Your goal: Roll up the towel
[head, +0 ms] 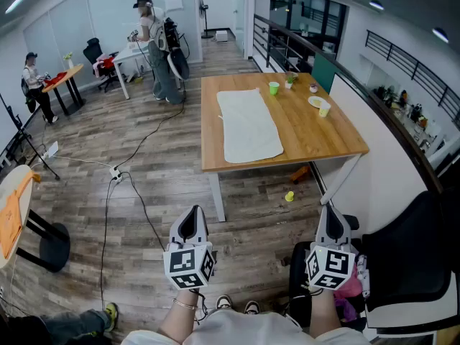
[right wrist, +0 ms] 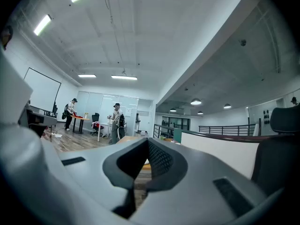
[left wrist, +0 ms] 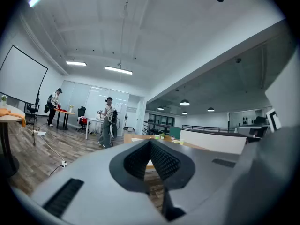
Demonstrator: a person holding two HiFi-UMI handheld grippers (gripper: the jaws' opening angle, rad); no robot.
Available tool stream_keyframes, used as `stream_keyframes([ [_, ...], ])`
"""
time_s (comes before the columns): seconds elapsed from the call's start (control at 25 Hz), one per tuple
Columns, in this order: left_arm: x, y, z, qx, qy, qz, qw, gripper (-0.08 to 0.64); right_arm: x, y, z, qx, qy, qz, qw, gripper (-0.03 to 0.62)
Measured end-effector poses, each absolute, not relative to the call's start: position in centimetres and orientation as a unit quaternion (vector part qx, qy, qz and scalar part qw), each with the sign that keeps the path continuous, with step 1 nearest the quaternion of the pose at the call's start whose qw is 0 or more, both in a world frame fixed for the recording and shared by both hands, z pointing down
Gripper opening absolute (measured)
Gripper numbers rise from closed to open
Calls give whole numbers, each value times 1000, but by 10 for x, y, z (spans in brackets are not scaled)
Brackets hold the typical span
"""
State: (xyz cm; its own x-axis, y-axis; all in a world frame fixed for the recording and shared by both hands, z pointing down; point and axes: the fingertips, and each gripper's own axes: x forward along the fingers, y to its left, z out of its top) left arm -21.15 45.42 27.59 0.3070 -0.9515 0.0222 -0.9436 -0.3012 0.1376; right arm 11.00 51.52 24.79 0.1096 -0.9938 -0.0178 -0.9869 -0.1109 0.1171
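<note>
There's the white cloth towel (head: 249, 126), soft and matt, on the smooth light wooden square table (head: 323, 135); the grey plank floor (head: 180, 185) shows dull woodgrain.

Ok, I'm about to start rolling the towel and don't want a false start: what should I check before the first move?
1. Towel lies flat and unrolled on the wooden table: ok.
2. Left gripper open for a grasp: not ok, jaws shut, empty.
3. Right gripper open: not ok, jaws shut, empty.
4. Grippers at the towel: not ok, both over the floor, short of the table.
5. Green cup clear of the towel: ok, apart, beside its far corner.
</note>
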Motion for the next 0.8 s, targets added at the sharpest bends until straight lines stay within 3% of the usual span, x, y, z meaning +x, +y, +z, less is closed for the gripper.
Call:
stream_keyframes([
  [0.56,-215,446,275,810,-579,-36,89,6,105,510,252,746,-665,-23,4,2],
  [0.8,-217,439,274,812,-576,-34,91,81,103,505,253,744,-668,-14,-4,63],
])
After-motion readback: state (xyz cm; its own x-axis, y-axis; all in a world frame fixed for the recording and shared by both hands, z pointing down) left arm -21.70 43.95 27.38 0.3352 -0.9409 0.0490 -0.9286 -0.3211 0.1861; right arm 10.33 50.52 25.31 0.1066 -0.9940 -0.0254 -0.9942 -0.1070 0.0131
